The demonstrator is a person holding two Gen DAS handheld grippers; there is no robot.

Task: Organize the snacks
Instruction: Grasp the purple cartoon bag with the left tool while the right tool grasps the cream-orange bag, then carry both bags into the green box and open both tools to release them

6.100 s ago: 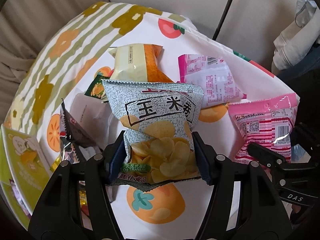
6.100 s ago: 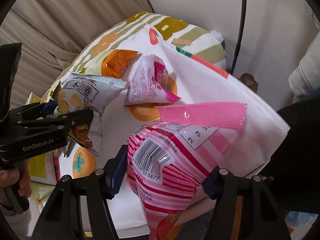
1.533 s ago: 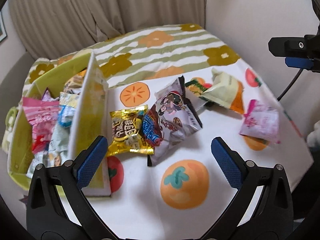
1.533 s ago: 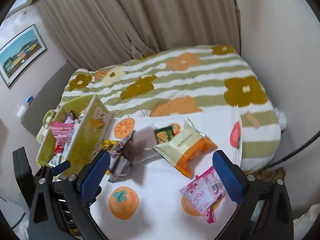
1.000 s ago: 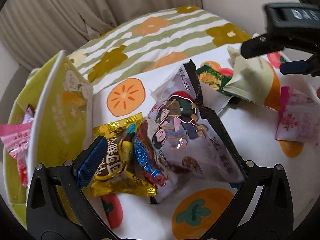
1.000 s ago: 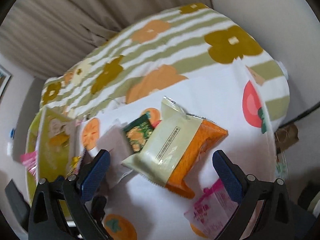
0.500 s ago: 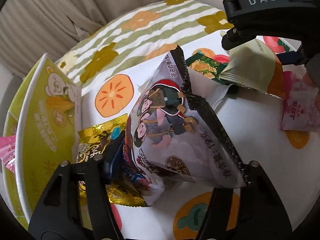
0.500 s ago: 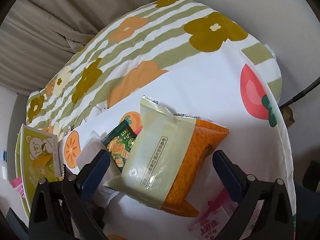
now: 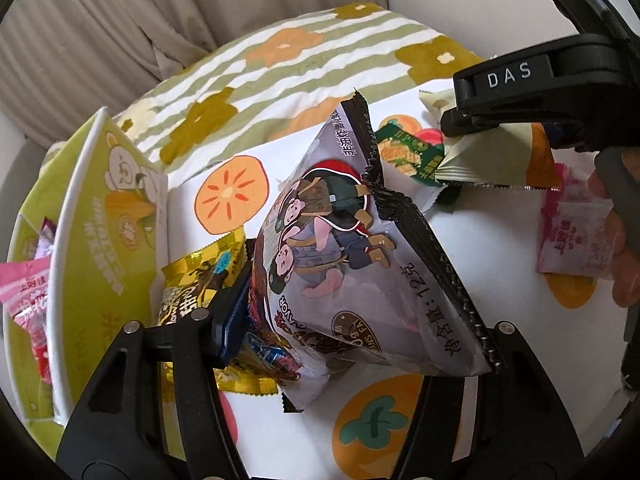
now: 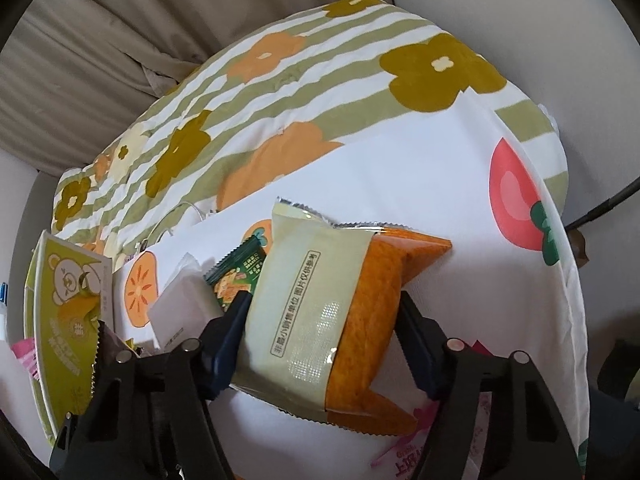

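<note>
In the left wrist view, my left gripper [image 9: 360, 320] has a grey snack bag with cartoon figures [image 9: 340, 248] between its jaws, which are closing. The blue left pad presses the bag's side and the right pad is hidden behind the bag. A blue-red packet [image 9: 268, 352] is bunched against that pad. In the right wrist view, my right gripper [image 10: 324, 320] is closing on a cream-and-orange bag [image 10: 320, 300], with both pads touching its sides. That bag [image 9: 488, 160] and the right gripper's black body [image 9: 540, 92] also show in the left wrist view.
A yellow-green bear box [image 9: 100, 240] with pink packets [image 9: 24, 292] stands at the left. A gold packet [image 9: 192, 280], a green packet [image 10: 236, 276], a white sachet [image 10: 180, 312] and a pink packet [image 9: 572, 232] lie on the white fruit-print cloth [image 9: 480, 240]. A hand [image 9: 624, 260] is at the right.
Both grippers came down close to the snacks. The left jaws went from wide to closed on the grey bag. The right jaws closed in on the cream-and-orange bag.
</note>
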